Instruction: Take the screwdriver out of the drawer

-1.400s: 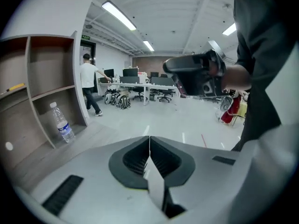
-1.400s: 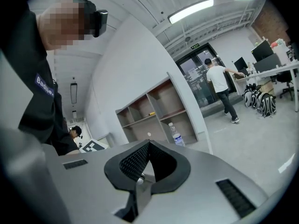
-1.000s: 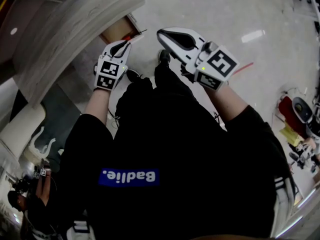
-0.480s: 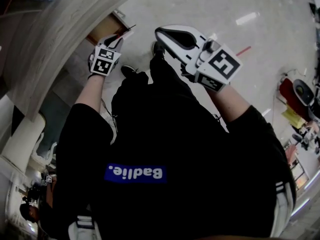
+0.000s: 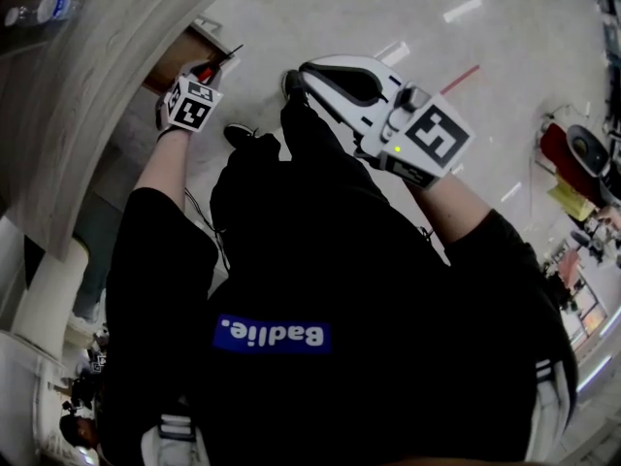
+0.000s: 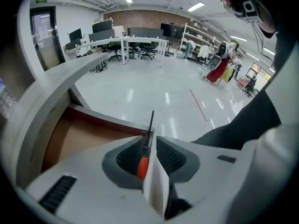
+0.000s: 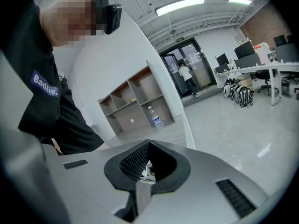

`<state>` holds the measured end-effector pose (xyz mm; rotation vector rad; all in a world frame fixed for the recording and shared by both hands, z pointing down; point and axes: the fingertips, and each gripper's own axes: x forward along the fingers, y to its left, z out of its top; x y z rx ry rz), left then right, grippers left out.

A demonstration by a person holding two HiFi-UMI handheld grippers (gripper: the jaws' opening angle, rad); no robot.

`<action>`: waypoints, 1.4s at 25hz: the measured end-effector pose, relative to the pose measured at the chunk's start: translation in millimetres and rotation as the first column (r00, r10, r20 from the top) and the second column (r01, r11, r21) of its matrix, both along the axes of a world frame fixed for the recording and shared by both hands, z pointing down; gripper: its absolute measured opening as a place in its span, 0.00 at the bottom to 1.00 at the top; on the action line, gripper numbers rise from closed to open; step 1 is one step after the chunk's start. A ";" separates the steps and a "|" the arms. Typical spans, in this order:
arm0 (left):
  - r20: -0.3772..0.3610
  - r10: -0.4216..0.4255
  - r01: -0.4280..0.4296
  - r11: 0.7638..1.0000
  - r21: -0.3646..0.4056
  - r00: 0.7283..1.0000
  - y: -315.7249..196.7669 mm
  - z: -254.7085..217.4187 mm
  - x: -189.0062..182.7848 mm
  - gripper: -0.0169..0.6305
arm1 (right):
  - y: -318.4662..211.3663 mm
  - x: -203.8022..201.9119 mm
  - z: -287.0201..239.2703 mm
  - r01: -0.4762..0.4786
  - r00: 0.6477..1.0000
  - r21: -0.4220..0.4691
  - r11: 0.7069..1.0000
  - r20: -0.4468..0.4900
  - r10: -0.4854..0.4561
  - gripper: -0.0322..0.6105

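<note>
Left gripper: The left gripper point(image 6: 154, 134) points steeply down at the open drawer point(image 6: 88, 141). Its jaws have just been opening. Now they stand apart and have let go.
Screwdriver: The screwdriver point(image 6: 143, 164) sits between the left gripper's jaws. Its orange handle leans on the left pad, and the right pad does not touch it. The thin black rod sticks out past the jaw tips, over the far right edge of the drawer.
Drawer: It is pulled out from under the grey counter point(image 6: 49, 101). Its inside is plain brown board.
Right gripper: The right gripper point(image 7: 149, 141) is held up to the right of the left one, well apart from the drawer. Its jaws are squeezed together, with nothing between them.
Person: A person in a black top point(image 5: 320, 260) stands close to the counter and holds one gripper in each hand. A black shoe point(image 5: 238, 134) shows on the floor just below the left gripper.
Counter: It is curved, with a grey wood look. It runs along the person's left side.
Shelf: An open shelf point(image 7: 122, 97) stands behind the person. A water bottle point(image 7: 156, 118) stands upright in its lower right box.
Floor: The floor point(image 5: 388, 17) is pale and shiny. A thin red line point(image 5: 464, 78) runs across it, out to the right.
Far room: Long white desks point(image 6: 131, 43) with dark chairs and screens stand at the far wall.
</note>
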<state>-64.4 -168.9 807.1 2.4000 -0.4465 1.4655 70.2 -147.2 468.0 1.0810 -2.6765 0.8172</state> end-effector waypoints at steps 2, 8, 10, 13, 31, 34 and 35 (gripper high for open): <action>0.018 0.027 -0.027 1.000 -0.004 0.999 0.8 7.7 0.8 0.17 | 5.9 5.7 3.5 -0.012 1.000 -0.013 1.000 -0.011 0.012 0.09; 0.036 0.057 -0.056 0.998 -0.038 0.998 0.1 30.7 -15.3 0.18 | 2.7 -0.8 13.5 -0.036 0.999 -0.011 0.999 -0.017 0.036 0.09; 0.035 0.085 -0.083 0.996 -0.043 0.996 0.9 35.3 -11.9 0.18 | 2.0 0.6 12.9 -0.046 0.999 -0.005 0.999 -0.016 0.046 0.09; 0.042 0.115 -0.113 0.993 -0.042 0.993 -2.2 40.3 -5.5 0.19 | 5.6 3.8 13.8 -0.047 0.999 -0.010 0.999 -0.022 0.047 0.09; 0.090 0.274 -0.263 0.958 -0.115 0.958 -3.6 49.9 -7.2 0.11 | 17.0 15.5 24.3 -0.069 0.996 -0.036 0.997 -0.056 0.067 0.09; 0.080 0.242 -0.235 0.968 -0.092 0.967 -6.5 39.7 -1.9 0.10 | 15.3 14.0 20.4 -0.065 0.997 -0.028 0.998 -0.055 0.063 0.09; 0.077 0.229 -0.222 0.971 -0.085 0.971 -7.8 36.4 -0.4 0.10 | 14.6 13.6 18.9 -0.062 0.997 -0.024 0.998 -0.054 0.061 0.09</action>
